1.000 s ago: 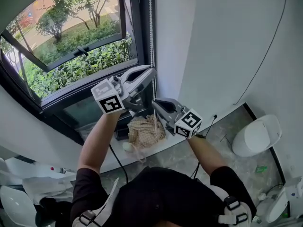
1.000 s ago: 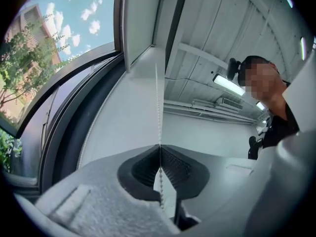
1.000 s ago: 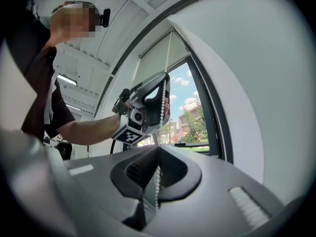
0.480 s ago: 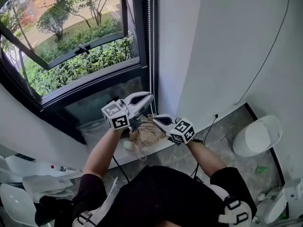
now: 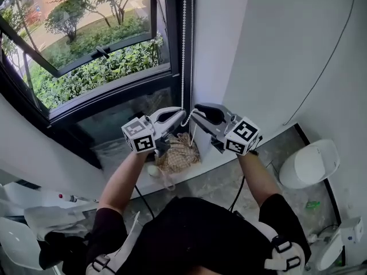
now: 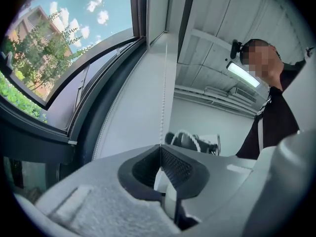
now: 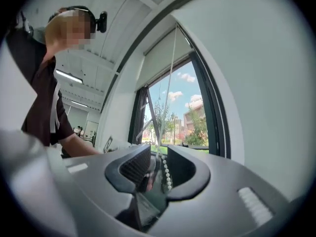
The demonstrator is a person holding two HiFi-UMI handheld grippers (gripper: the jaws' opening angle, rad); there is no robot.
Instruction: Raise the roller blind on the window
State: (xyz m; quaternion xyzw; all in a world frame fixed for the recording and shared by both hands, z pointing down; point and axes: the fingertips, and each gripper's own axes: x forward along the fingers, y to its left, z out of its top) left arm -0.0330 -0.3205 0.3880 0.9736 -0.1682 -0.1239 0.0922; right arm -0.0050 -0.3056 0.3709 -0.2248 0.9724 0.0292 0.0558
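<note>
- The person's left forearm point(image 5: 121, 173) and right forearm point(image 5: 257, 173) reach forward from a dark top, each hand carrying a tool with a marker cube.
- The left tool point(image 5: 182, 114) is clenched on the bead chain point(image 5: 183, 50). In the left gripper view its jaws meet point(image 6: 160, 149), and the chain point(image 6: 162, 98) runs straight up from between them along the pale wall beside the window.
- The right tool point(image 5: 196, 113) sits just beside the left one, tip almost to tip. In the right gripper view point(image 7: 159, 154) its jaws stand apart, having just been opening. A strand of the chain point(image 7: 167, 174) hangs in the gap, close to the jaw nearer the wall, not pinched.
- From the tools the chain climbs along the dark window frame point(image 5: 172, 39) and out of the top of the head view. A loose strand drops below the right tool.
- Beneath the tools a tan woven bag point(image 5: 178, 153) lies on the white sill point(image 5: 215, 156).
- The roller blind point(image 7: 164, 53) shows only in the right gripper view, as a pale panel covering the top of the window, with clear glass below it.
- Beyond the glass are green shrubs point(image 5: 92, 76) and trees.
</note>
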